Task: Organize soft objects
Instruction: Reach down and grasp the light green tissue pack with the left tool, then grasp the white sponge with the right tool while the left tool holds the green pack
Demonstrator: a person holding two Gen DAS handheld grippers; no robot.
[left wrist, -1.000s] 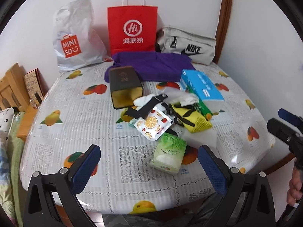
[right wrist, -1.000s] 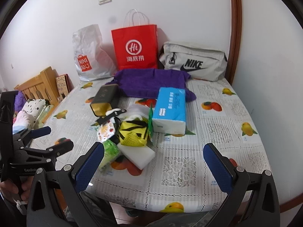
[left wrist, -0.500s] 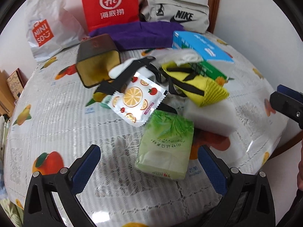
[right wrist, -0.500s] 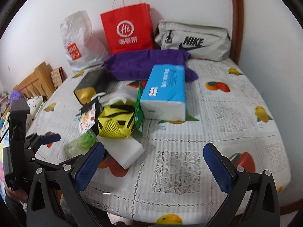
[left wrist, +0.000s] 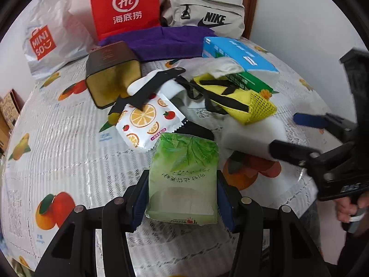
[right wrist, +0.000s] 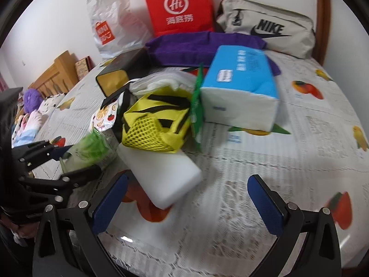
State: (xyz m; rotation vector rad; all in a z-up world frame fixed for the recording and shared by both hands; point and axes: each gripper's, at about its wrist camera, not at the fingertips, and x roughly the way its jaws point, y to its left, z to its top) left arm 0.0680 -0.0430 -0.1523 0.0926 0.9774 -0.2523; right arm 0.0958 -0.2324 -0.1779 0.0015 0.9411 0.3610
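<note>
My left gripper (left wrist: 182, 198) is shut on a green tissue pack (left wrist: 184, 173) lying on the table; it also shows in the right wrist view (right wrist: 90, 150). My right gripper (right wrist: 186, 203) is open, its left pad beside a white sponge block (right wrist: 161, 175), which also shows in the left wrist view (left wrist: 251, 136). A yellow mesh bag (left wrist: 235, 101) rests on the sponge's far end. A fruit-print wipes packet (left wrist: 147, 122), a blue tissue pack (right wrist: 239, 85) and a purple cloth (left wrist: 166, 39) lie behind.
A black and gold box (left wrist: 110, 78) lies on its side at the left. A red paper bag (left wrist: 125, 7), a white Miniso bag (left wrist: 48, 41) and a grey Nike bag (left wrist: 207, 16) stand along the back wall. The table edge (right wrist: 253, 263) runs close below my right gripper.
My left gripper moved forward and closed on the green tissue pack. My right gripper moved in and lower toward the white sponge block.
</note>
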